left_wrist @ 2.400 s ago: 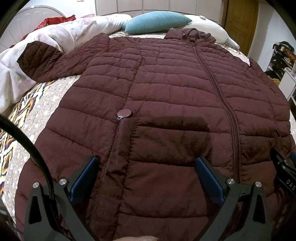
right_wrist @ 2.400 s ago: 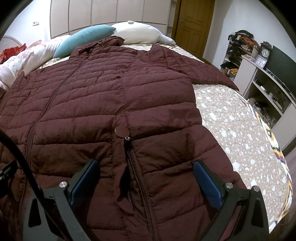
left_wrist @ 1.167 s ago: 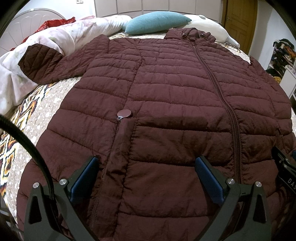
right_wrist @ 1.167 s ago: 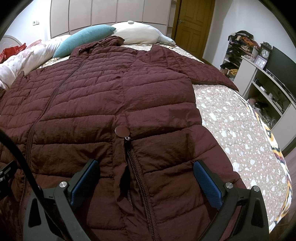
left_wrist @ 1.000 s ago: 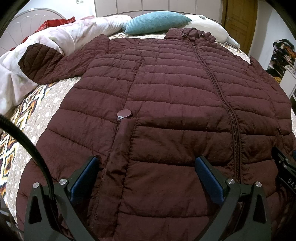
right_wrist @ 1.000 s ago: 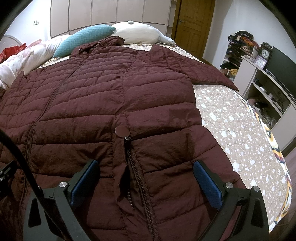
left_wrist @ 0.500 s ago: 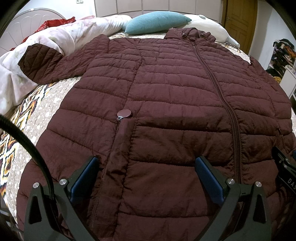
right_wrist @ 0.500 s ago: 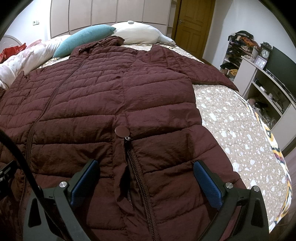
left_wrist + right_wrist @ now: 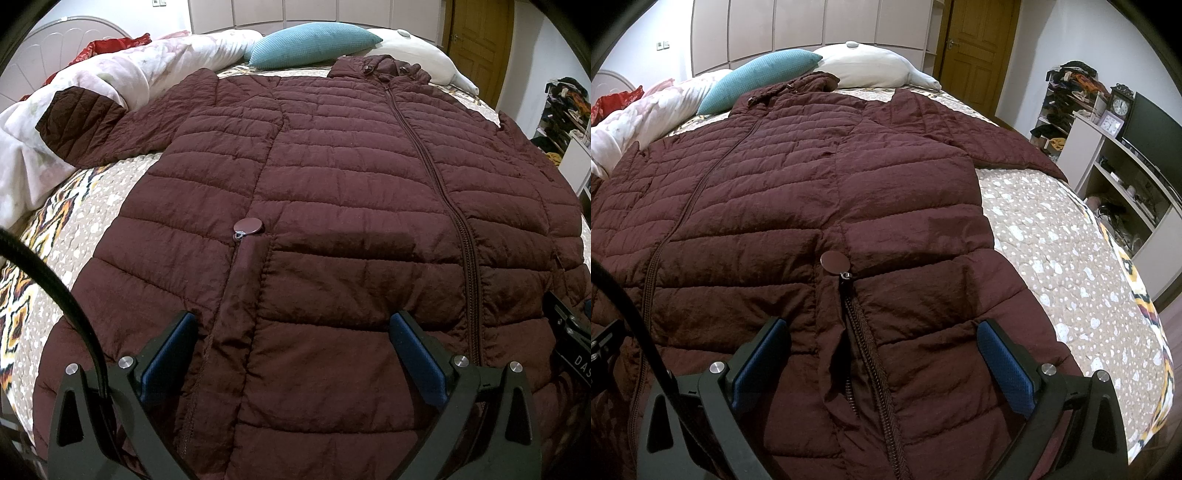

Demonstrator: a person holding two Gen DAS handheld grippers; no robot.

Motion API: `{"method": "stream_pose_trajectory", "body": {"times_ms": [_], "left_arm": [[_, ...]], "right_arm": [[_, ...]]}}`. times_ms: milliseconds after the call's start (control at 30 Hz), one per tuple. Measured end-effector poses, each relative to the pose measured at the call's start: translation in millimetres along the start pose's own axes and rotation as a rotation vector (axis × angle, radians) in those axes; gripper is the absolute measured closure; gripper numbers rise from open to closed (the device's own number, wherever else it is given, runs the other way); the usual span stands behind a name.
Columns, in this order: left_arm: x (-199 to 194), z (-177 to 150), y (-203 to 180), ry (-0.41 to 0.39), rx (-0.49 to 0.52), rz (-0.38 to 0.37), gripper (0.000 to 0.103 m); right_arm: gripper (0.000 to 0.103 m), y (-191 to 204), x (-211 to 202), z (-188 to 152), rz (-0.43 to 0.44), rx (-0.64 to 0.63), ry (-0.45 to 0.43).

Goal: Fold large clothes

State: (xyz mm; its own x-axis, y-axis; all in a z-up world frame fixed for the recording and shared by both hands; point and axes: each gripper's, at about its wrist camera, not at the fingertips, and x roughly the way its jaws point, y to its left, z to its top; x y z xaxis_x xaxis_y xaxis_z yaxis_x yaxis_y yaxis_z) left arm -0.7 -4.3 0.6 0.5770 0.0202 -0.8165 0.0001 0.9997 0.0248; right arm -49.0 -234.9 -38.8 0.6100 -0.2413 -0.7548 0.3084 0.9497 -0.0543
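Across the bed (image 9: 110,192) a maroon quilted jacket (image 9: 351,192) lies spread flat, front up, its main zipper (image 9: 436,177) closed from collar toward hem. Its collar points at the head of the bed, where a teal pillow (image 9: 314,44) and a white pillow (image 9: 871,66) lie just beyond it. One sleeve (image 9: 110,125) reaches toward the left edge of the bed and its cuff rests against a bunched white floral duvet (image 9: 92,81); the other sleeve (image 9: 979,136) stretches toward the right edge over the spotted bedspread (image 9: 1071,258).

Near the foot edge, the left gripper (image 9: 291,354) hangs over the jacket's lower left panel with its jaws spread wide and nothing between the blue pads (image 9: 166,354). A pocket zipper with a round maroon pull tab (image 9: 248,225) lies just ahead of it, closed. Whether the finger ends touch the fabric cannot be told.

The right gripper (image 9: 882,354) is likewise wide open and empty over the lower right panel. Between its fingers runs the other pocket zipper (image 9: 864,350), partly gaping below its round tab (image 9: 834,261).

Beyond the right edge of the bed stand shelves (image 9: 1126,177) with a clock (image 9: 1120,105), a dark screen (image 9: 1152,129) and heaped clothes. A wooden door (image 9: 971,55) is at the far wall.
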Motion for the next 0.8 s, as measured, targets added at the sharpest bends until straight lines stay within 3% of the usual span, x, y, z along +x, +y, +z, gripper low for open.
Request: {"method": "stream_pose_trajectory", "body": {"times_ms": [800], "left_arm": [[-0.8, -0.1, 2.2, 0.0, 0.001, 0.003, 0.0]], "right_arm": [[0.0, 0.1, -0.7, 0.3, 0.001, 0.0, -0.001]]}}
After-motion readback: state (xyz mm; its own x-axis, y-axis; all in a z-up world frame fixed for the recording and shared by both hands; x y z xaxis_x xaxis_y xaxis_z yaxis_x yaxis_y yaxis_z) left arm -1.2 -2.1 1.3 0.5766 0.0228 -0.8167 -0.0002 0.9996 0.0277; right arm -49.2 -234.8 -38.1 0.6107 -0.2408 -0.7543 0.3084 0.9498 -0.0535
